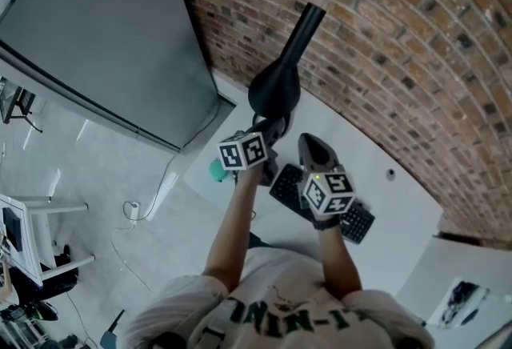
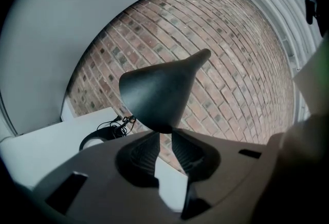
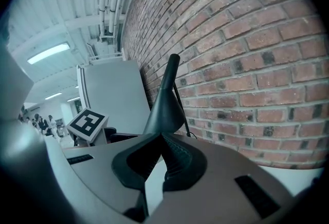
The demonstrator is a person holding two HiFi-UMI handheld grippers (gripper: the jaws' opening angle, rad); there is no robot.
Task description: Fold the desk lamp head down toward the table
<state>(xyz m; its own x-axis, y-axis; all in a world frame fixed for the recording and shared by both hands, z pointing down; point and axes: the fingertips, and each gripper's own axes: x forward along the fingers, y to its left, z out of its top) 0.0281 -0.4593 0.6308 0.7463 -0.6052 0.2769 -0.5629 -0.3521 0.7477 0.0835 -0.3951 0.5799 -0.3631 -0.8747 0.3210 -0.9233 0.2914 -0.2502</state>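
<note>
The black cone-shaped lamp head (image 1: pixel 276 85) stands on its neck by the brick wall, over the white table (image 1: pixel 392 219). My left gripper (image 1: pixel 272 130) reaches it from below. In the left gripper view the lamp head (image 2: pixel 154 92) fills the middle and the left gripper (image 2: pixel 163 135) is shut on its lower rim, with a narrow gap showing behind the tips. My right gripper (image 1: pixel 310 143) hovers just right of the shade, apart from it. In the right gripper view the right gripper (image 3: pixel 161 135) has its tips together and nothing in them, with the lamp head (image 3: pixel 164 110) just beyond.
A black keyboard (image 1: pixel 358 223) lies on the table under my right hand. A green object (image 1: pixel 214 171) sits near the table's left edge. Black cables (image 2: pixel 110 126) lie by the wall. A large grey panel (image 1: pixel 104 35) stands at the left, and the brick wall (image 1: pixel 400 51) is close behind the lamp.
</note>
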